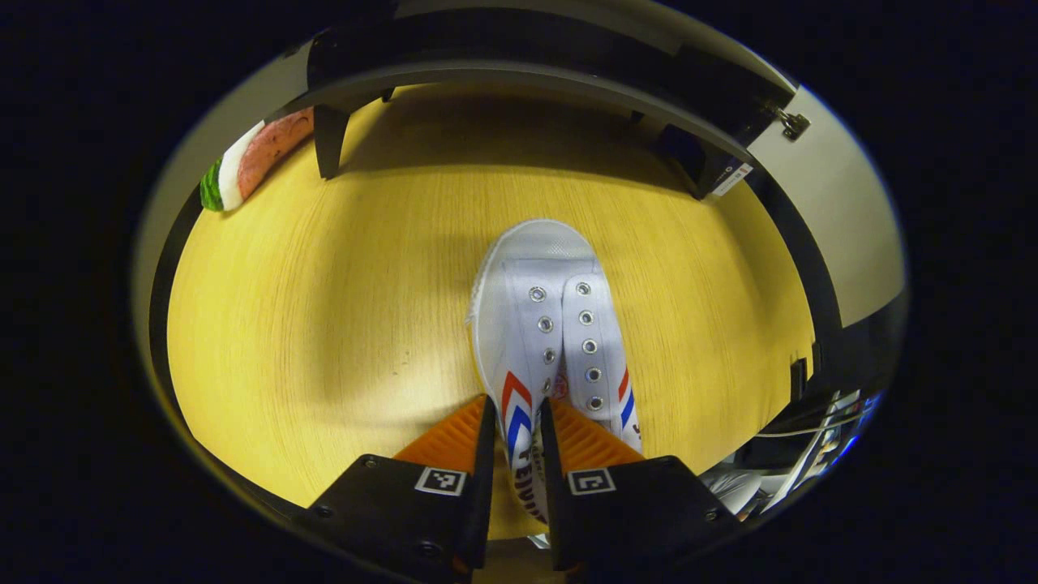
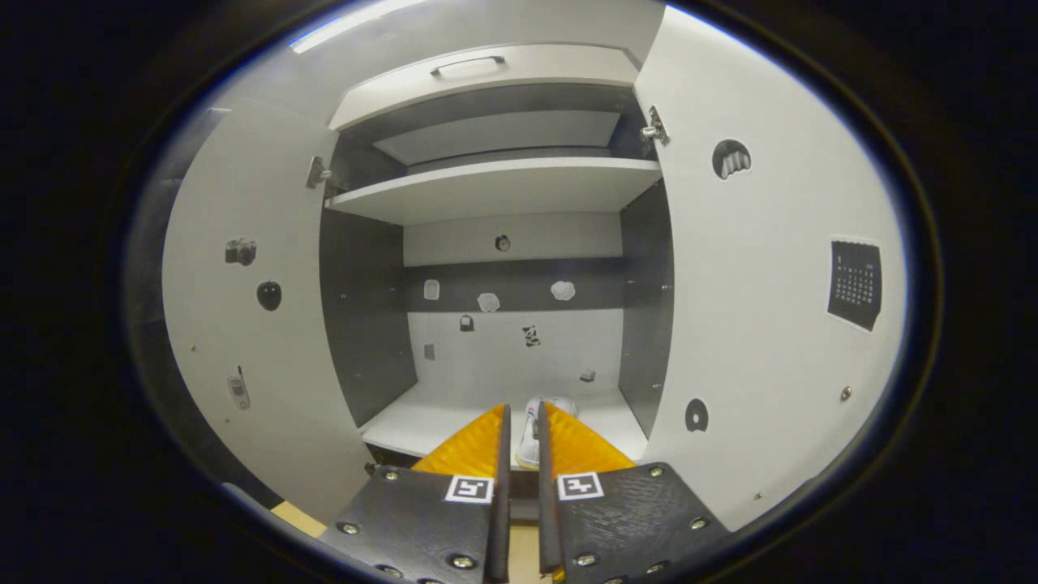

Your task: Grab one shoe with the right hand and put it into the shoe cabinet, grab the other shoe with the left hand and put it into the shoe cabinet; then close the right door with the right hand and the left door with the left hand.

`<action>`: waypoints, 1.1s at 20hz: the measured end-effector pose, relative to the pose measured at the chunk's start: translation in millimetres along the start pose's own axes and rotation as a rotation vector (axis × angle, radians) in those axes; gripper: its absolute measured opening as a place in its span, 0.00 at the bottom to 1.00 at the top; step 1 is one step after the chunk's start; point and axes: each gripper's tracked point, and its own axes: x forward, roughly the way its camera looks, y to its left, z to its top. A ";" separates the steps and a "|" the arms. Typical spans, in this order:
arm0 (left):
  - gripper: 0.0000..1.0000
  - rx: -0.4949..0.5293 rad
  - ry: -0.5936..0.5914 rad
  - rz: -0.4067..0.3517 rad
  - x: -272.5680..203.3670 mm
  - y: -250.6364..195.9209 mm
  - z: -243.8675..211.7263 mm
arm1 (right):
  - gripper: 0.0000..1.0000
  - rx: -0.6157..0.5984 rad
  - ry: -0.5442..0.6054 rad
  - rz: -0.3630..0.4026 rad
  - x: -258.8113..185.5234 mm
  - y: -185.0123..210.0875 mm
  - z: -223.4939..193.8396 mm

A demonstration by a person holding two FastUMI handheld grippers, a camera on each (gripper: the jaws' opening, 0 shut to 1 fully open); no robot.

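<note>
- Gripping the second shoe is the step in hand: the left claw [image 1: 516, 422] has both fingers pinched on the side wall of a white canvas lace-up shoe with red and blue chevron stripes [image 1: 551, 324], near its heel.
- That shoe points toe-away over a yellow wood-grain table [image 1: 324, 324]; whether its sole rests on the wood or is lifted just off it I cannot tell.
- Beyond the table edge stands a dark frame on legs [image 1: 331, 146], and at the far left lies something banded in pink, white and green [image 1: 251, 158], too warped to name.
- The right claw [image 2: 519, 442] faces a pale grey shoe cabinet with dark side walls [image 2: 503, 186]; its fingers stand nearly together with a thin gap and hold nothing.
- On the cabinet's bottom shelf [image 2: 405, 422], toward the right, sits a white shoe [image 2: 529, 434], glimpsed between those fingers, so I judge the right hand's shoe is already in.
- Both doors hang wide: the left door [image 2: 251, 324] and the right door [image 2: 762, 308], each dotted with small stickers.
- Next, I'd say, the left hand must carry its shoe to the free part of that shelf, beside the first, then let go; the doors follow.
- Writing: dark lettering runs down the held shoe's side, cut off by the fingers and unreadable; a calendar-like sticker [image 2: 854, 284] on the right door is too small to make out.
</note>
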 end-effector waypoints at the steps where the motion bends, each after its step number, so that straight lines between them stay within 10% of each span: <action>1: 0.29 -0.018 -0.002 -0.009 -2.1 0.0 1.4 | 0.15 -0.001 0.001 0.003 -0.4 1.0 -0.4; 6: 0.01 -0.013 -0.017 -0.006 -7.7 4.5 4.9 | 0.14 -0.008 0.005 0.005 -1.6 3.6 -3.2; 22: 0.01 0.064 -0.579 -0.106 -243.9 -26.8 197.4 | 0.15 0.037 -0.033 0.007 -19.3 3.7 4.3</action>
